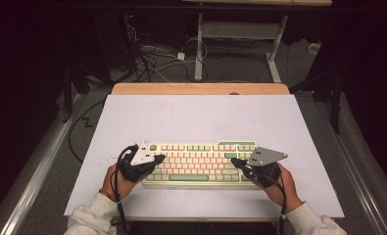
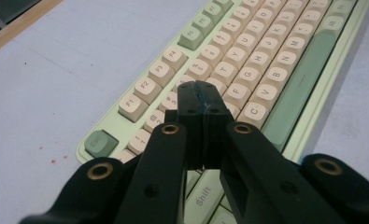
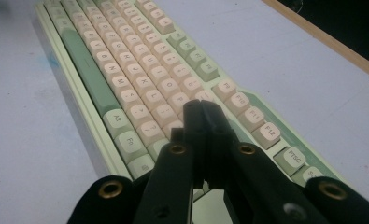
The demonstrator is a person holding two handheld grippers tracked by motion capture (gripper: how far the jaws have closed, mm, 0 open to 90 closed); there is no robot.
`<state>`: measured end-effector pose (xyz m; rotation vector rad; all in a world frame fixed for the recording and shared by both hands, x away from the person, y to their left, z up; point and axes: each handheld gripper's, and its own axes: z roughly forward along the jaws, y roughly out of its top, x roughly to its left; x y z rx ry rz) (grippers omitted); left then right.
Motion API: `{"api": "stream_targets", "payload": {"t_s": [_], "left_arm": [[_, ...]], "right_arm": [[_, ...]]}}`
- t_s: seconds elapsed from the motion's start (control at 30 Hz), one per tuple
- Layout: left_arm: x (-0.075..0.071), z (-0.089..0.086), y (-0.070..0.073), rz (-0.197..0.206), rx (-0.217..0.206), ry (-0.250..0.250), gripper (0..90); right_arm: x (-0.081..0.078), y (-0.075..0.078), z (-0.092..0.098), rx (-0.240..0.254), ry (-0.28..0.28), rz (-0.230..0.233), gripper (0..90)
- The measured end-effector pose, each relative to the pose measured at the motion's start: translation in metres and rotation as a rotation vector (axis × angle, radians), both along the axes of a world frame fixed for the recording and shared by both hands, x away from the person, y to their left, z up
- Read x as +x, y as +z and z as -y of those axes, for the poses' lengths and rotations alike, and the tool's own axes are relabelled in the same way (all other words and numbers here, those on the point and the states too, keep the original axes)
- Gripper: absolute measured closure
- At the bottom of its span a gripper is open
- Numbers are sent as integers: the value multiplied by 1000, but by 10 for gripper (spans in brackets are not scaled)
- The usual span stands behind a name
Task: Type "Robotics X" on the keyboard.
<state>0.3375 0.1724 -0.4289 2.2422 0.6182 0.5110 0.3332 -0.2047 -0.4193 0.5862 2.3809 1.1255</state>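
White mat (image 1: 196, 117) covers the table, faint reddish specks near its left front; bare wooden table edge (image 1: 201, 88) shows along the far side. Beyond it: grey floor (image 1: 230, 68) with a tangle of cables (image 1: 152, 58) around a small white box (image 1: 181, 56), plus the white legs of a second desk (image 1: 199, 44). Metal rails (image 1: 39, 166) run along both sides of the table; surroundings are dark.

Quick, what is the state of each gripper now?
Left gripper: closed, holding nothing, over the keyboard.
Right gripper: closed, holding nothing, over the keyboard's other end.
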Motion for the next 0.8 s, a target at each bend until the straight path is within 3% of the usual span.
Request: {"api": "stream_targets", "payload": {"t_s": [0.8], "left_arm": [[-14,-8,5,38,-27,1,873]], "right_arm": [[-2,8,7,32,-15,17,900]]}}
